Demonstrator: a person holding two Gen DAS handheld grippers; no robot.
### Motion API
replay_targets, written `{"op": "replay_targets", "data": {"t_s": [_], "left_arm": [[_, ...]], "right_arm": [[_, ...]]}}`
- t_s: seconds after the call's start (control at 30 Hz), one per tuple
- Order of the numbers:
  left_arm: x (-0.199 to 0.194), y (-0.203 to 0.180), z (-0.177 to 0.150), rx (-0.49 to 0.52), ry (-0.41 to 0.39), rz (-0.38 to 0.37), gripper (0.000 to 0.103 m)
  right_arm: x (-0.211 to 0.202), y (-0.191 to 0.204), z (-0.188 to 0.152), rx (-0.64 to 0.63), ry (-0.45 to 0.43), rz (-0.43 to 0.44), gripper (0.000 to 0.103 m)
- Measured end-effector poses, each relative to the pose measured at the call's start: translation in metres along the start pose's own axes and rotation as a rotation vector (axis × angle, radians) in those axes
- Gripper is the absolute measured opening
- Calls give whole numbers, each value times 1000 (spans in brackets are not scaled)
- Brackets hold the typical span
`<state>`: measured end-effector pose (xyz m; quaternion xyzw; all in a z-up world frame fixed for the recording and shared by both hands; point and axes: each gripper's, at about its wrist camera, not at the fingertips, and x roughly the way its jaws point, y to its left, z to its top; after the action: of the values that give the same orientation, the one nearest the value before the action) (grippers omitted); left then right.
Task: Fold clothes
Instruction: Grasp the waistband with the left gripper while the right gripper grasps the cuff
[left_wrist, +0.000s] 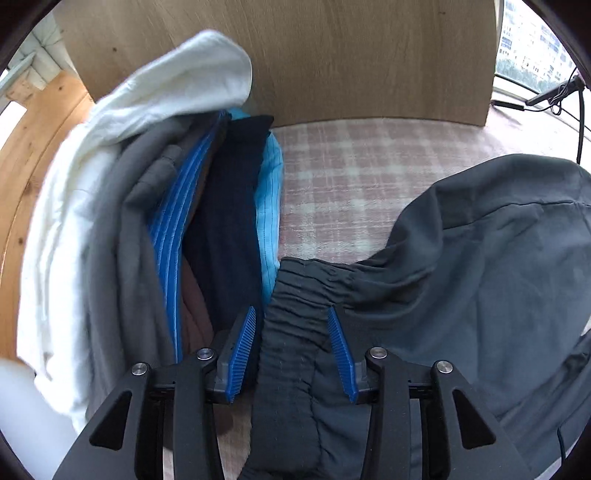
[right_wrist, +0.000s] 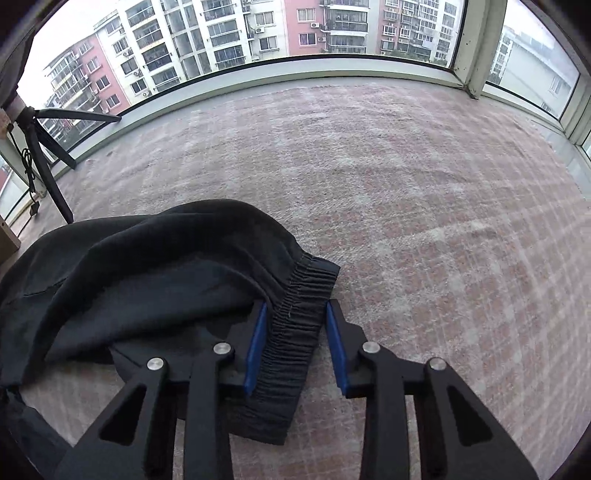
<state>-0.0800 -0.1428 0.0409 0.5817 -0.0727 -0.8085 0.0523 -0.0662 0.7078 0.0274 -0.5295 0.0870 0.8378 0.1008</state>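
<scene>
Dark grey pants (left_wrist: 480, 240) lie crumpled on a pink plaid blanket (left_wrist: 351, 177). Their elastic waistband (left_wrist: 291, 332) runs between the blue pads of my left gripper (left_wrist: 291, 310), which is open, with a gap showing at either pad. In the right wrist view the same pants (right_wrist: 147, 277) bunch up at the left. The other end of the waistband (right_wrist: 295, 325) lies between the fingers of my right gripper (right_wrist: 295, 304). That gripper is open too: the left pad is against the fabric and the right pad stands clear of it.
A pile of clothes lies to the left: a white garment (left_wrist: 166, 92), a grey one (left_wrist: 122, 240), a blue striped one (left_wrist: 173, 221), a navy one (left_wrist: 229, 203). A wooden panel (left_wrist: 332, 55) stands behind. A tripod (right_wrist: 44, 158) stands by the windows. Open blanket (right_wrist: 406, 184) stretches to the right.
</scene>
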Motion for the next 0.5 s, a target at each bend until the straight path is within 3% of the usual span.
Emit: {"op": "replay_targets", "data": {"t_s": [0.1, 0.3, 0.4, 0.47, 0.5], "left_arm": [[-4, -1, -3, -6, 2, -114, 39], [-10, -10, -4, 65, -12, -157, 40], [4, -5, 6, 32, 11, -190, 40], [15, -10, 11, 29, 37, -187, 30], [17, -14, 13, 31, 42, -182, 9]], "right_arm": [[2, 4, 2, -11, 6, -23, 30], [9, 8, 12, -4, 28, -38, 31], [13, 10, 18, 2, 30, -34, 34], [15, 11, 20, 2, 22, -26, 34], [15, 12, 21, 0, 17, -23, 31]]}}
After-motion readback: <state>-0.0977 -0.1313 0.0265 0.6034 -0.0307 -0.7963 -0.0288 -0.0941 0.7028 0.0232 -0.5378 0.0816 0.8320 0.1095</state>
